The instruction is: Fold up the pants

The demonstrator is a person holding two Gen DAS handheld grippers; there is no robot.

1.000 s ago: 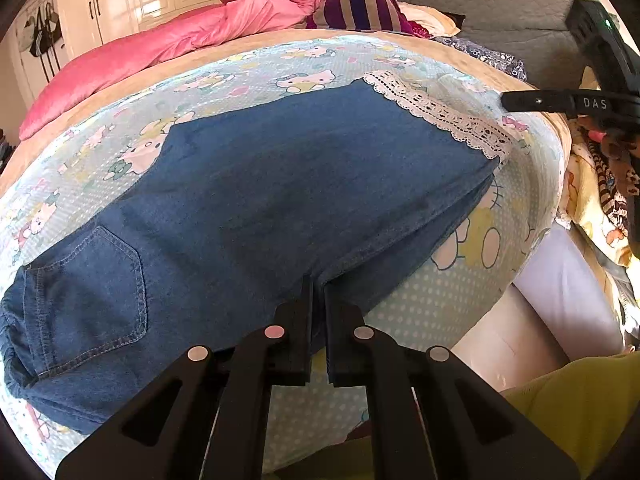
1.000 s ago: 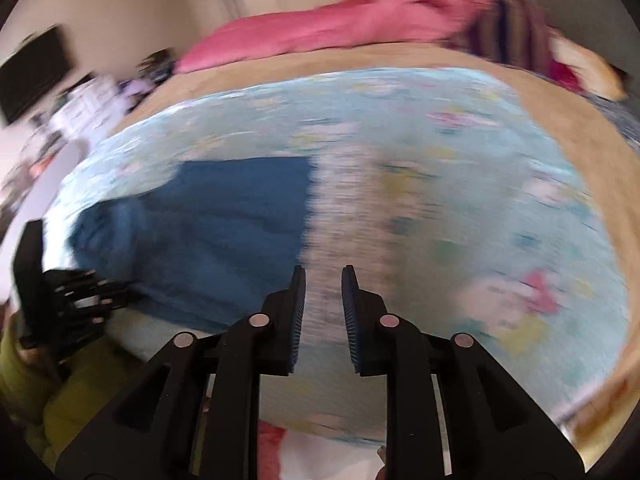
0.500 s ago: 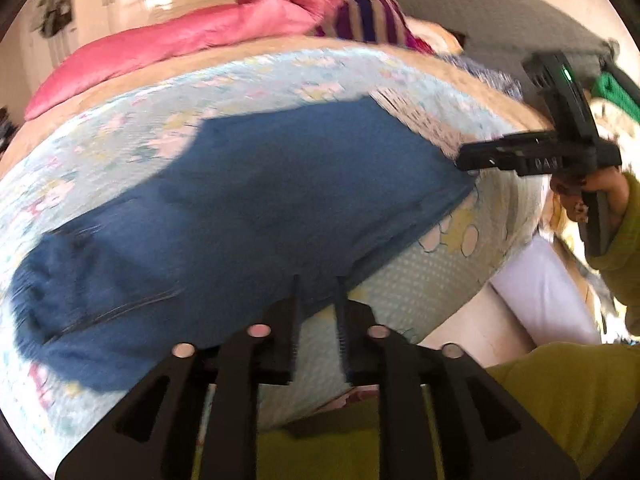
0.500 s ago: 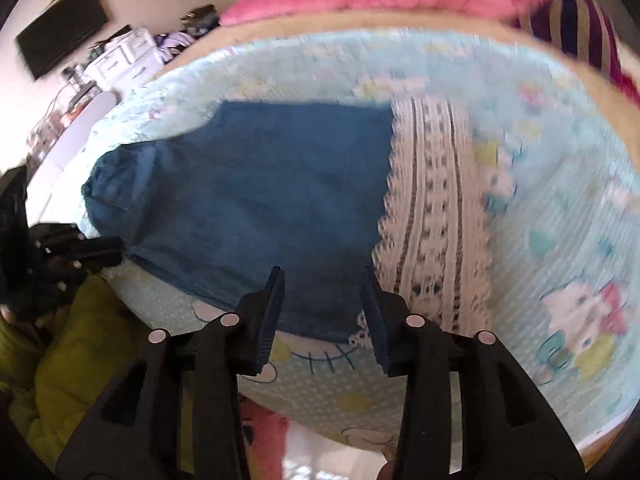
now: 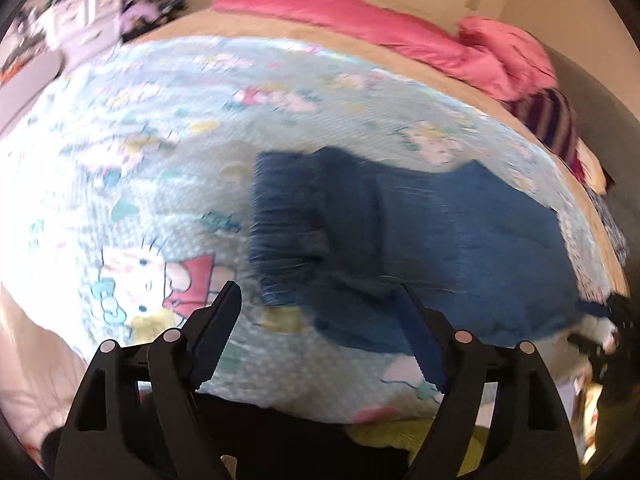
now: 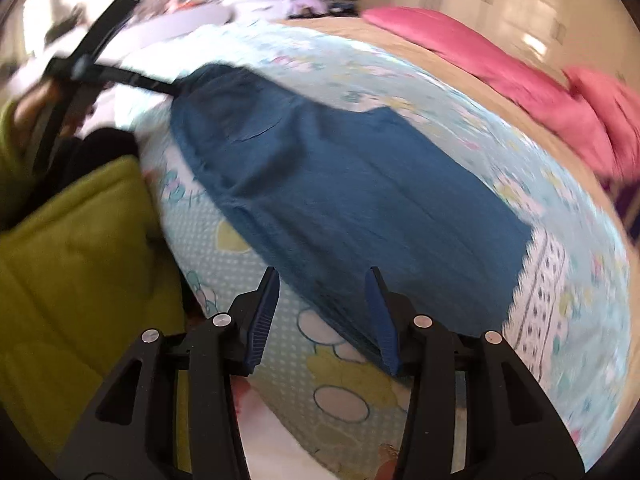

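Nearest in the left wrist view, the left gripper [image 5: 316, 316] is seen with its fingers spread wide, nothing held between them. Just beyond its tips the denim pants [image 5: 400, 240] are laid flat on the cartoon-print blanket [image 5: 140, 184], the waistband end being the part closest to that gripper; whether the tips touch the cloth cannot be told through the blur. In the right wrist view the right gripper [image 6: 322, 312] is likewise held with fingers parted and nothing gripped, the near edge of the pants [image 6: 340, 184] being framed between them, just past the tips. A yellow-green sleeve [image 6: 72, 272] is seen beside the pants on the left of that view. At the far end of the pants from the right gripper, the other tool [image 6: 100, 68] is seen reaching the waistband. On the right of the pants a white lace cuff [image 6: 540, 288] is seen. Beyond the pants, a pink quilt [image 5: 400, 32] is heaped along the far edge of the blanket.
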